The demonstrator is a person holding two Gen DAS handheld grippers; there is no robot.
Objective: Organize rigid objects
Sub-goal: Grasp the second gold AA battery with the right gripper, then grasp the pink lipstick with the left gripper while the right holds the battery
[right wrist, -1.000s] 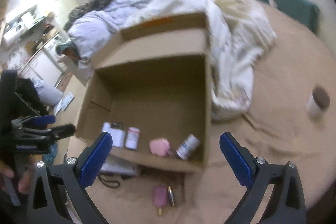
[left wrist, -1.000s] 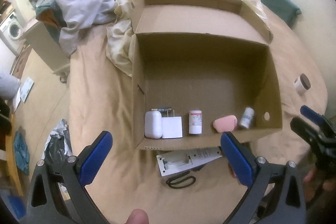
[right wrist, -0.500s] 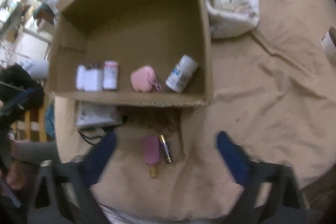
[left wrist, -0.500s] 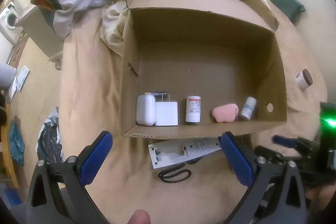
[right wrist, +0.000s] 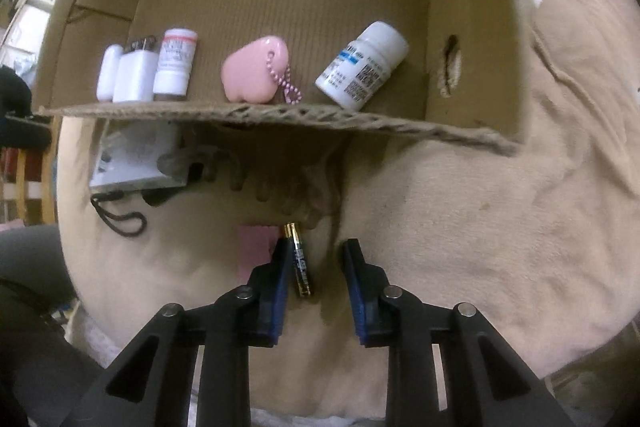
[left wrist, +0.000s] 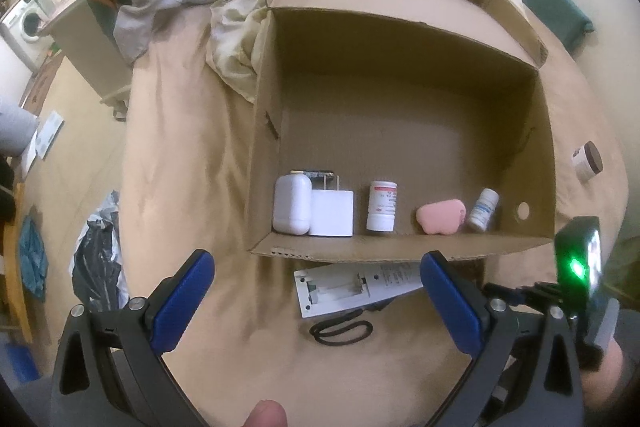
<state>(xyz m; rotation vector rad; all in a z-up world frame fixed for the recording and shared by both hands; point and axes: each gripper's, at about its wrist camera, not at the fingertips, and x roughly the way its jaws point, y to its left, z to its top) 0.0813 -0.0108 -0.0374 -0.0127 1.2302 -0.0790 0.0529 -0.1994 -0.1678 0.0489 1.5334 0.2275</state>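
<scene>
Black battery [right wrist: 300, 259] lies on beige bed [right wrist: 460, 227], just before cardboard box [right wrist: 280, 115]; we see it between right gripper [right wrist: 314, 259] jaws, closing, far pad not touching. Pink stick [right wrist: 256, 247] just beside. Left gripper [left wrist: 316, 291] jaws wide, empty, above bed.

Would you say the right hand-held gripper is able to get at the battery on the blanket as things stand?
Probably yes. The right hand-held gripper points down over the battery, its jaws closing with the battery between them, beside one pad. Only the pink item lies close alongside; nothing covers the battery.
</scene>
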